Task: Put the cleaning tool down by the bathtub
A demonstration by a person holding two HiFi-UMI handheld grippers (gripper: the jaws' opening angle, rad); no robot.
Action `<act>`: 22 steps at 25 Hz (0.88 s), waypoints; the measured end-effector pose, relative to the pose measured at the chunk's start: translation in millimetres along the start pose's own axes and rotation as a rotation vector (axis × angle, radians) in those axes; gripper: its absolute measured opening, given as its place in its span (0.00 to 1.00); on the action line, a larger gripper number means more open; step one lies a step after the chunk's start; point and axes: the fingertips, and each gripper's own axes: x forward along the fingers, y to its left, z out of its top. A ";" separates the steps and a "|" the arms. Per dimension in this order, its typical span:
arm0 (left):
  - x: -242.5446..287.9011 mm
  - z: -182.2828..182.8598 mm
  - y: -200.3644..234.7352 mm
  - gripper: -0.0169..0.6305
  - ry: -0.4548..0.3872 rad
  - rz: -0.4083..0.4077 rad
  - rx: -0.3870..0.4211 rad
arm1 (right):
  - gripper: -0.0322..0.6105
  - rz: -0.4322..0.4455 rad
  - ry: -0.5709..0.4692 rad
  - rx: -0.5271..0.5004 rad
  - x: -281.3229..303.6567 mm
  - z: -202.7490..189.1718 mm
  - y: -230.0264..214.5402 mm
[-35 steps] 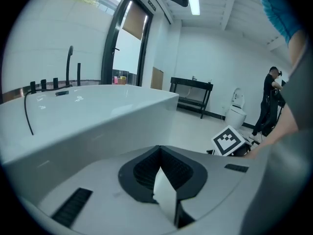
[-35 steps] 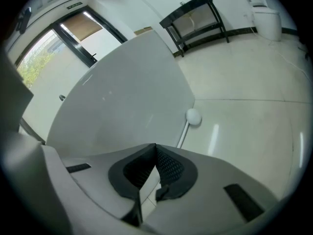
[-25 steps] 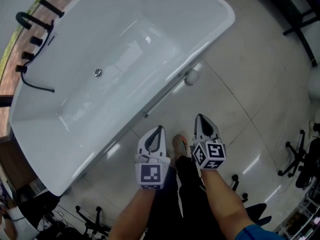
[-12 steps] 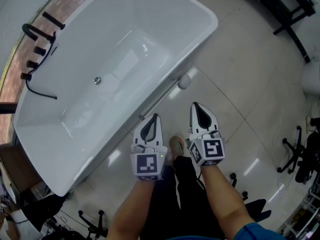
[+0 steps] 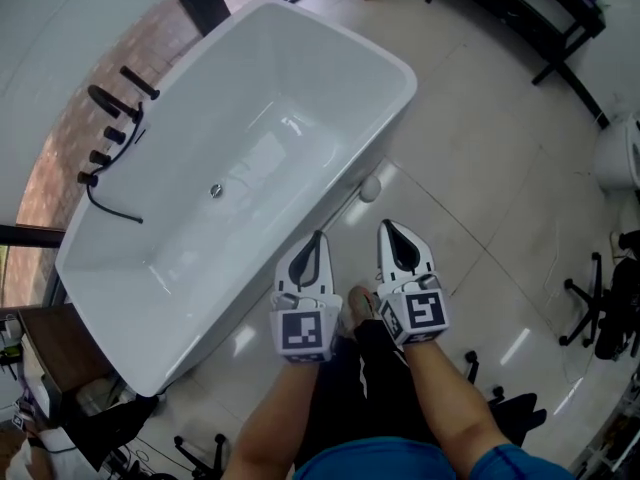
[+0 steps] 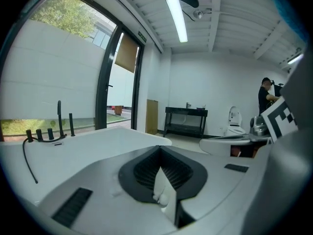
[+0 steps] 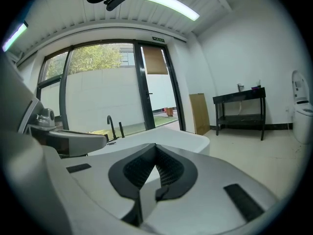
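Grippers side by side are held out over the pale tiled floor [image 5: 480,198], in front of the person's legs. The left gripper [image 5: 317,236] has its jaws pressed together with nothing between them; the left gripper view shows the tips meeting in a point. The right gripper [image 5: 389,226] is closed the same way and carries nothing.

Both point toward the near long side of the white bathtub [image 5: 330,78], which runs slantwise across the head view. The cleaning tool [image 5: 369,189] lies on the floor just beside that side of the tub. Its round white head sits near the tub's right-hand corner, and its thin handle runs along the foot of the tub wall toward the left gripper. Neither gripper holds it.

A black faucet [image 5: 110,118] with a hose [image 5: 115,208] stands on the tub's far rim, and a drain [image 5: 215,190] shows in the tub bottom. A shoe [image 5: 362,303] shows between the two grippers. A black table [image 5: 520,8] stands at the far wall and a toilet [image 5: 620,153] at the right edge. In the left gripper view another person [image 6: 266,94] stands at the far right of the room.
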 end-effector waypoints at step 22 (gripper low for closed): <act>-99.6 150.7 -29.5 0.03 -0.166 -0.013 0.093 | 0.05 0.009 -0.182 -0.072 -102.5 174.6 51.1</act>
